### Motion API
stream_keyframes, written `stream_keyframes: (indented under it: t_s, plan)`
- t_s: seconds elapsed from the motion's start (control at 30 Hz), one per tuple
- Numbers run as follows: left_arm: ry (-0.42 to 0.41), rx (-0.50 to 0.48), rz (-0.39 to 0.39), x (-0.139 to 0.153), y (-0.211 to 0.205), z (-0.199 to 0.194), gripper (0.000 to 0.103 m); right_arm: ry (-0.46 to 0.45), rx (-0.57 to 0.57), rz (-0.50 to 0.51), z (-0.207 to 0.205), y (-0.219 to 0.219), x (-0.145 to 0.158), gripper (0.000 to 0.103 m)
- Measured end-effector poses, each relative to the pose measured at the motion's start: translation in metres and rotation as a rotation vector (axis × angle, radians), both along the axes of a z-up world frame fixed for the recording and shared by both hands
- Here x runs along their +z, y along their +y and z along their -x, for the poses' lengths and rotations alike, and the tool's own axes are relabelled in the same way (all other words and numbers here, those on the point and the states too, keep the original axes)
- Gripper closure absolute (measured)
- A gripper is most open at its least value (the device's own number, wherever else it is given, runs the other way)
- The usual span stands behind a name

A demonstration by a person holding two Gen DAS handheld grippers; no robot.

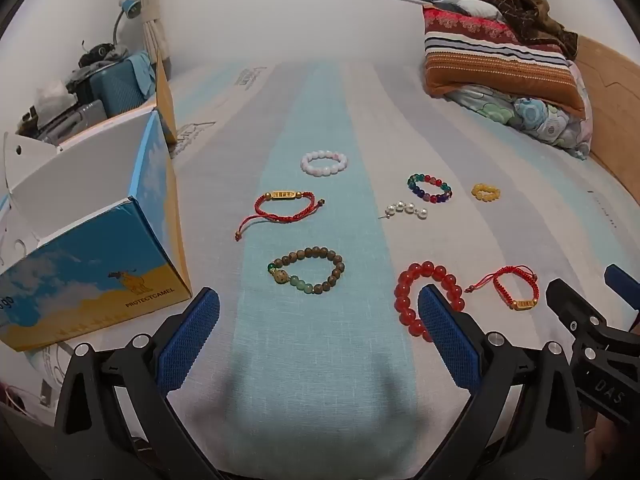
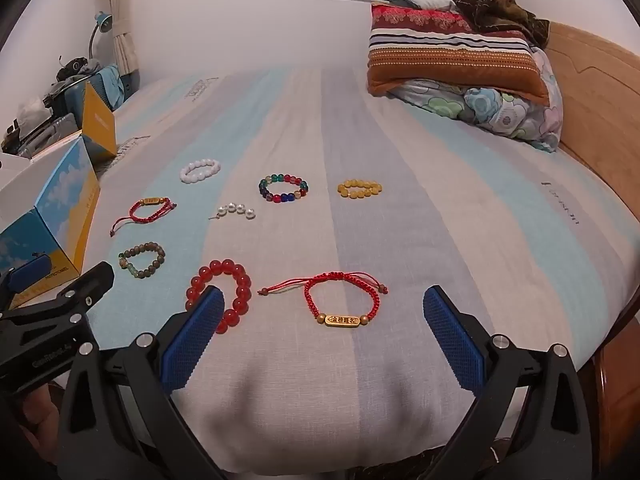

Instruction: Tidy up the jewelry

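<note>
1. Left wrist view: the left tool (image 1: 318, 320) hovers released, holding nothing; the jewelry lies spread apart on the bed (image 1: 320, 360), likely for single picking; the open box (image 1: 100, 264) waits just left, probably the destination.
2. Right wrist view: the right tool (image 2: 324, 320) is released too, framing the red cord bracelet (image 2: 342, 300), seemingly its first target.

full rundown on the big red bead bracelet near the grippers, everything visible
The red bead bracelet is a closed ring of large, glossy, translucent red round beads, glass-like by look, lying flat on the striped bedsheet. It sits in the front row, left of the red cord bracelet and apart from it. Nothing grips it: the right gripper is open, and one finger merely hides part of the ring in each view.
</note>
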State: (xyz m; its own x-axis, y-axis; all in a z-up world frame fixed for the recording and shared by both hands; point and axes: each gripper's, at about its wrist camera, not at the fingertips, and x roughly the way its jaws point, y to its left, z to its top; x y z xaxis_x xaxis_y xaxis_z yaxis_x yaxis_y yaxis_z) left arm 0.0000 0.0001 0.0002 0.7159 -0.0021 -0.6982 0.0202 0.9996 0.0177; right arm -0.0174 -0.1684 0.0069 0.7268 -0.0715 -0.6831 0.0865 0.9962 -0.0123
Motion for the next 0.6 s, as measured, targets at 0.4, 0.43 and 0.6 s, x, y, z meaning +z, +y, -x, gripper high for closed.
stream_keyframes:
  t_s: [0.4,0.43,0.6]
  plan:
    - [-0.002,-0.008,0.006,0.003,-0.001,0.002,0.006,-0.002,0.0,-0.012,-0.001,-0.002,-0.006,0.007]
    - [-0.001,-0.01,0.01,0.003,-0.001,0.002,0.006,-0.002,0.002,-0.014,-0.002,-0.002,-0.006,0.007]
    - [-0.008,-0.007,0.001,0.004,-0.001,0.003,0.006,-0.004,0.001,-0.014,-0.001,-0.001,-0.001,0.007]
